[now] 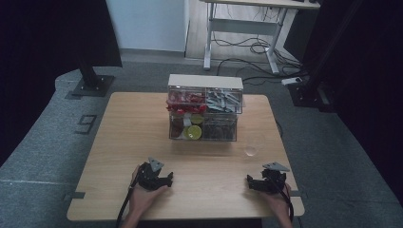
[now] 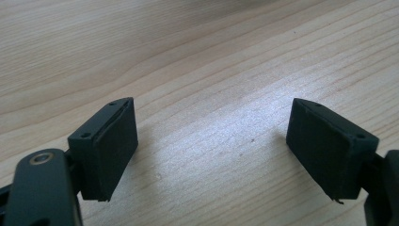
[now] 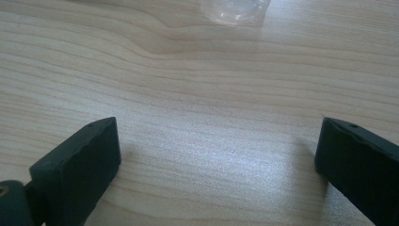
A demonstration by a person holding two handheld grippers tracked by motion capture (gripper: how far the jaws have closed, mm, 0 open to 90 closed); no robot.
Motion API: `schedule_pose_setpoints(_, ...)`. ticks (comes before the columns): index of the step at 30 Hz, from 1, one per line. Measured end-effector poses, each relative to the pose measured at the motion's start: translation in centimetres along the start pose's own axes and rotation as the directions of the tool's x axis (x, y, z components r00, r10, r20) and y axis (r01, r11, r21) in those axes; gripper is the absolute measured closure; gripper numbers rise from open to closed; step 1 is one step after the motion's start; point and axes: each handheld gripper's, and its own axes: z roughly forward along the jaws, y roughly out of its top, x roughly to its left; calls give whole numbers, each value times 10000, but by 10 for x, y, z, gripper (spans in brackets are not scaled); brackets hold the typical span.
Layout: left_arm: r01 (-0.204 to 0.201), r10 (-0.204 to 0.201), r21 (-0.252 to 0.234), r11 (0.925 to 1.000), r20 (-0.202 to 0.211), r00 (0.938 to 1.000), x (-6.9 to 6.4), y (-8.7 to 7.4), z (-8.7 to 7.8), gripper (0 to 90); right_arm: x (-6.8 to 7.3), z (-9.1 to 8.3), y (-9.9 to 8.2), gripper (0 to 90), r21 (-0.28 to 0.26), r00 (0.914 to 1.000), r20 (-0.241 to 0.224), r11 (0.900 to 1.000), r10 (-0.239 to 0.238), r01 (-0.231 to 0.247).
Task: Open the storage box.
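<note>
The left gripper (image 2: 211,141) is resting low over the table (image 2: 197,56) with its jaws spread wide and nothing but bare wood grain between them; the pads (image 2: 115,150) are hovering just off the surface or touching it, and which is hard to tell from this angle. The right gripper (image 3: 216,165) is sitting the same way, jaws spread, nothing pinched, tilted down at the boards. In the high view the person's hands (image 1: 142,194) are cradling both tools near the table's near edge, well apart from each other, which reads as a ready stance: both claws are being kept open so either can close on something without a preparatory move.

Just ahead of the right gripper, a clear plastic cup (image 3: 234,12) is standing on the wood; in the high view the same cup (image 1: 252,146) is sitting between that gripper (image 1: 266,183) and the organiser, so it looks like the nearest thing to be picked up, and the right hand is placed to reach it by going straight forward.

Further out, a clear drawer organiser (image 1: 204,108) is standing mid-table with a pale top. Its compartments are holding sorted goods: red pieces at upper left, grey ones at upper right, something yellow-green and dark below. The cup may be waiting to receive some of these, though that is a guess.
</note>
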Motion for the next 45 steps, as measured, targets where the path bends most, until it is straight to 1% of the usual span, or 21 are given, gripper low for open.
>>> schedule_pose_setpoints(4, 23, -23, -110, 9999, -1, 10000, -1, 0, -3, 173, 0, 0, 0, 12, -4, 10000, -3, 10000, -2, 2)
schedule_pose_setpoints(6, 19, -20, -302, 9995, -59, 10000, -1, 0, -5, 191, 0, -1, -1, 16, -15, 10000, -10, 10000, -26, 26)
schedule_pose_setpoints(7, 19, -20, -302, 9995, -59, 10000, -1, 0, -5, 207, 0, -1, -1, 16, -15, 10000, -10, 10000, -26, 26)
schedule_pose_setpoints(9, 121, -124, -447, 9989, -71, 9999, -1, -2, -8, 221, 0, -1, -1, 23, -33, 10000, -14, 10000, -36, 36)
schedule_pose_setpoints(11, 186, -188, -440, 9989, -28, 9998, 0, -3, -9, 225, 0, -2, -2, 36, -73, 10000, 10, 10000, 4, -4)
schedule_pose_setpoints(13, 259, -263, -446, 9987, -79, 9996, 2, -4, -10, 231, 0, -3, -3, 63, -143, 9999, 81, 9999, 82, -81)
schedule_pose_setpoints(17, 440, -445, -608, 9972, -76, 9990, 5, -3, -14, 260, 0, -4, -3, 83, -185, 9998, 152, 9997, 151, -148)
schedule_pose_setpoints(23, 399, -420, -859, 9955, -222, 9989, 5, -4, -18, 361, 0, -5, -4, 115, -271, 9997, 168, 9995, 171, -166)
schedule_pose_setpoints(30, 368, -382, -763, 9964, -177, 9991, 7, -4, -22, 485, 0, -7, -5, 139, -323, 9997, 176, 9993, 168, -162)
schedule_pose_setpoints(31, 408, -421, -776, 9962, -164, 9990, 8, -4, -23, 485, 0, -7, -5, 140, -325, 9997, 176, 9993, 165, -159)
schedule_pose_setpoints(33, 555, -568, -861, 9947, -129, 9983, 11, -4, -27, 549, 0, -7, -5, 142, -329, 9997, 158, 9993, 167, -162)
schedule_pose_setpoints(35, 581, -593, -874, 9945, -108, 9982, 13, -4, -29, 605, 0, -7, -6, 144, -333, 9998, 146, 9993, 159, -154)
schedule_pose_setpoints(36, 810, -812, -1012, 9916, 30, 9967, 16, -4, -33, 644, 0, -8, -6, 145, -337, 9998, 143, 9993, 166, -161)
schedule_pose_setpoints(37, 810, -812, -1012, 9916, 30, 9967, 16, -4, -33, 674, 0, -8, -6, 145, -337, 9998, 143, 9993, 166, -161)
schedule_pose_setpoints(38, 1021, -999, -1135, 9883, 245, 9947, 19, -4, -35, 717, 0, -8, -6, 145, -341, 9998, 136, 9993, 155, -150)
schedule_pose_setpoints(39, 1083, -1051, -1196, 9869, 335, 9939, 20, -4, -36, 734, 0, -8, -6, 145, -342, 9998, 133, 9993, 159, -154)
schedule_pose_setpoints(40, 1104, -1063, -1245, 9860, 397, 9935, 20, -4, -37, 764, 0, -8, -6, 146, -347, 9998, 139, 9993, 150, -145)
schedule_pose_setpoints(45, 1188, -1109, -1426, 9826, 621, 9919, 20, -3, -43, 843, 0, -8, -7, 146, -348, 9998, 154, 9993, 143, -137)
